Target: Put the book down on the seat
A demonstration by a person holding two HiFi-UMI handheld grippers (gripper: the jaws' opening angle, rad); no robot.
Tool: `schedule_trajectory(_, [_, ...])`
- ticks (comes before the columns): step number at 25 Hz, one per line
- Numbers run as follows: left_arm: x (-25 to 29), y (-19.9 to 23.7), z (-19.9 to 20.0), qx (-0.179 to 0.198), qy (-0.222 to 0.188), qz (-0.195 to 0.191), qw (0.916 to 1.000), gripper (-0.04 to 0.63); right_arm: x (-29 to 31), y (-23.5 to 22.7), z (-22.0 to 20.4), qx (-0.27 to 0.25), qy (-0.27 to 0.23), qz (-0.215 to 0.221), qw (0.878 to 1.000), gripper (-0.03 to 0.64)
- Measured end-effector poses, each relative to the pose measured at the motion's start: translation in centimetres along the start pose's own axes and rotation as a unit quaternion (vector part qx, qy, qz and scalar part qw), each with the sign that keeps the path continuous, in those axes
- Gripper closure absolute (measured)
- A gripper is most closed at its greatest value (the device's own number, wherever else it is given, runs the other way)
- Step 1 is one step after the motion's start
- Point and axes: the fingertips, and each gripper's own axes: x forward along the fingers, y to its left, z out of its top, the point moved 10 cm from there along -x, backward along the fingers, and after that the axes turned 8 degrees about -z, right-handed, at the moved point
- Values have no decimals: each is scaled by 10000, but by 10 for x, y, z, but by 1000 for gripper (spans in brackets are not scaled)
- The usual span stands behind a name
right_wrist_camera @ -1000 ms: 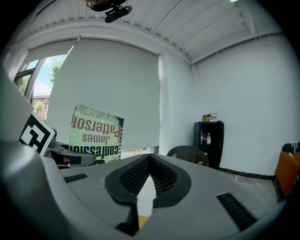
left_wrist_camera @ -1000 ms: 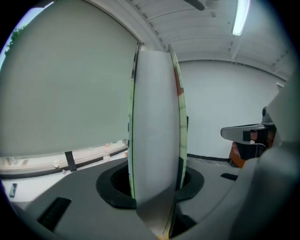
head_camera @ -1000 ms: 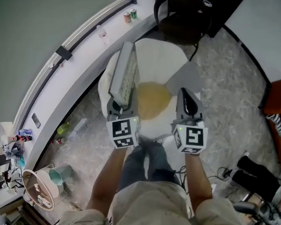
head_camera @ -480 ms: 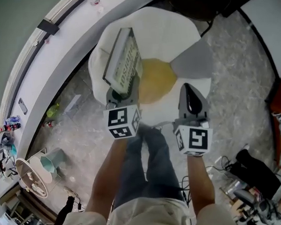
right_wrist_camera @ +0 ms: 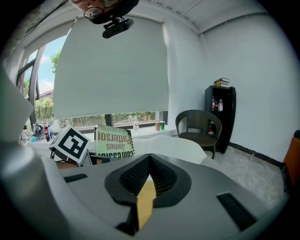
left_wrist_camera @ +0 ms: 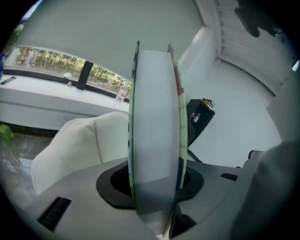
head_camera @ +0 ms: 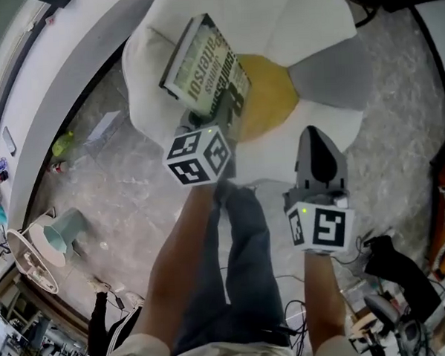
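My left gripper [head_camera: 207, 121] is shut on the near end of a thick paperback book [head_camera: 205, 66]. The book's green and cream cover faces up and tilts over the left side of a white armchair seat [head_camera: 303, 20] with a yellow cushion [head_camera: 270, 100]. In the left gripper view the book's [left_wrist_camera: 154, 117] page edge stands upright between the jaws of the left gripper [left_wrist_camera: 154, 187]. My right gripper [head_camera: 315, 137] hangs to the right over the seat's front edge, jaws together and empty. From the right gripper [right_wrist_camera: 148, 161] view, the book [right_wrist_camera: 114, 140] shows at left.
A person's legs [head_camera: 233, 232] stand just before the armchair. A grey patch [head_camera: 329, 75] lies on the seat's right. A dark wicker chair [right_wrist_camera: 197, 126], a black shelf [right_wrist_camera: 220, 112] and cans [right_wrist_camera: 159, 125] on the window ledge are behind. A teal bucket [head_camera: 58, 234] sits left.
Both grippers have come down toward the armchair. The left one rolled, so the book went from edge-up to cover-up, and it now hangs lower over the seat.
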Motion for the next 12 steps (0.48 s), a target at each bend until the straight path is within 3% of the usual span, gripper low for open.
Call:
schedule_trajectory(3, [20, 27, -26, -623, 10, -182, 9979, 431, 18, 5, -24, 118, 114, 69, 9998, 615])
schedule_trajectory(6, [34, 45, -51, -1471, -141, -543, 9875, 430, 32, 10, -42, 257, 138, 89, 9995, 615])
schedule_trajectory(10, [45, 77, -86, -1910, -226, -906, 9771, 430, 47, 31, -74, 200, 150, 166, 9995, 615])
schedule_trajectory(12, [58, 96, -102, -2273, -352, -1138, 9665, 430, 57, 40, -87, 91, 170, 200, 9996, 615])
